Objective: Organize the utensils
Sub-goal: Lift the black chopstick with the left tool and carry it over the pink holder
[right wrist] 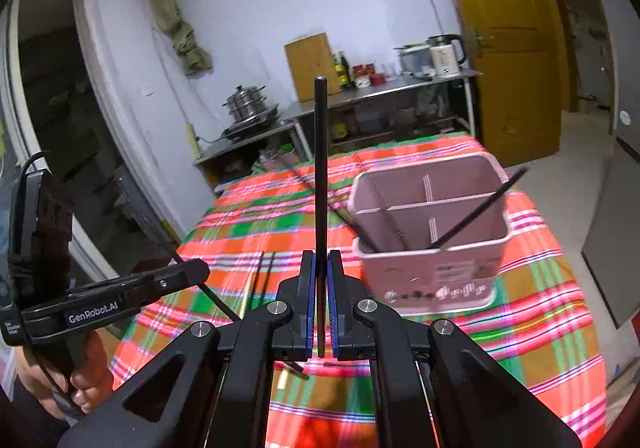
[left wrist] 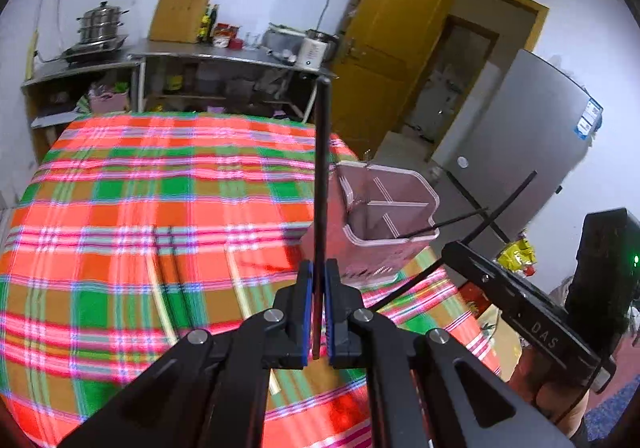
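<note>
Nearest in the left wrist view, the left hand-held gripper (left wrist: pixel 318 312) is clamped on a black chopstick (left wrist: pixel 322 183), which stands up between its blue pads and rises past the far edge of the tabletop (left wrist: pixel 120 207). In the right wrist view the right hand-held gripper (right wrist: pixel 320 308) likewise pinches a second black chopstick (right wrist: pixel 320 183) upright between its pads. Each gripper also shows in the other's view: the right one at the right edge of the left view, the left one at the lower left of the right view, with a person's hand (right wrist: pixel 60 376) around its handle.

Under both lies a plaid tablecloth in red, green and orange. More chopsticks (right wrist: pixel 264 272) lie loose on it, just beyond the right gripper, blurred.

Further on, a pink utensil holder (right wrist: pixel 432 236) with inner dividers stands on the cloth, right of both held chopsticks. It already holds black chopsticks (right wrist: pixel 476 207) leaning out over its rim.

Beyond the tabletop stand metal shelves (left wrist: pixel 224 59) bearing a steamer pot (left wrist: pixel 100 25), bottles and a kettle (right wrist: pixel 444 55). A yellow door (left wrist: pixel 396 47) is at far right.
</note>
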{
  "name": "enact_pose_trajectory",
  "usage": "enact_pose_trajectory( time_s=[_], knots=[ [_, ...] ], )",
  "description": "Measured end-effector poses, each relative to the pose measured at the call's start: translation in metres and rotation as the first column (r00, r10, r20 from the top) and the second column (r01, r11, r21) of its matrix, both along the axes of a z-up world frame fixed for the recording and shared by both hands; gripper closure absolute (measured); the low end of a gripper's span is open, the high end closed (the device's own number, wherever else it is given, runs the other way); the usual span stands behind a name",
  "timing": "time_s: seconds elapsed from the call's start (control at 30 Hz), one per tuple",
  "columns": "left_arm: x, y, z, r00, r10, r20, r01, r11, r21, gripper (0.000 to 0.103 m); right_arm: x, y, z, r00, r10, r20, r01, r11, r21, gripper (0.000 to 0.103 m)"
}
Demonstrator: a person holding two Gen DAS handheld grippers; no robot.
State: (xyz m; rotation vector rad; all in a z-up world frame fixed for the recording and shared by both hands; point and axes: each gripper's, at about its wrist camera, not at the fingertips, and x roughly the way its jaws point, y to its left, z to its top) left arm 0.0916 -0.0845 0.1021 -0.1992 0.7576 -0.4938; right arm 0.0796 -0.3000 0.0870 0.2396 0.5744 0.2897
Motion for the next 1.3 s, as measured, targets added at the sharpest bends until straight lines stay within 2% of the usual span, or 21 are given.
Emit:
enact_pose_trajectory(
  time_s=[0.33, 0.53, 0.83, 1.3],
  knots=[
    [0.02, -0.032, 0.054, 0.993, -0.038, 0.115, 0.042, 0.998, -0.036, 0.097, -0.002, -0.036, 0.041, 0.991, -0.081, 0.102, 0.081, 0.997, 0.008, 0.098],
    [0.039, -0.046, 0.068, 0.988, -0.037, 0.149, 0.045, 0.998, -0.047, 0.097, 0.01, -0.048, 0.06, 0.982, -0.115, 0.147, 0.115, 0.993, 0.01, 0.098],
    [0.062, -0.059, 0.055, 0.99, -0.018, 0.138, 0.023, 0.999, -0.04, 0.097, 0.029, -0.054, 0.059, 0.977, -0.144, 0.156, 0.147, 0.989, -0.007, 0.098],
    [0.076, -0.076, 0.015, 0.996, -0.034, 0.078, 0.033, 0.999, 0.012, 0.097, 0.05, -0.035, 0.022, 0.989, -0.132, 0.07, 0.137, 0.987, -0.08, 0.098]
  ],
)
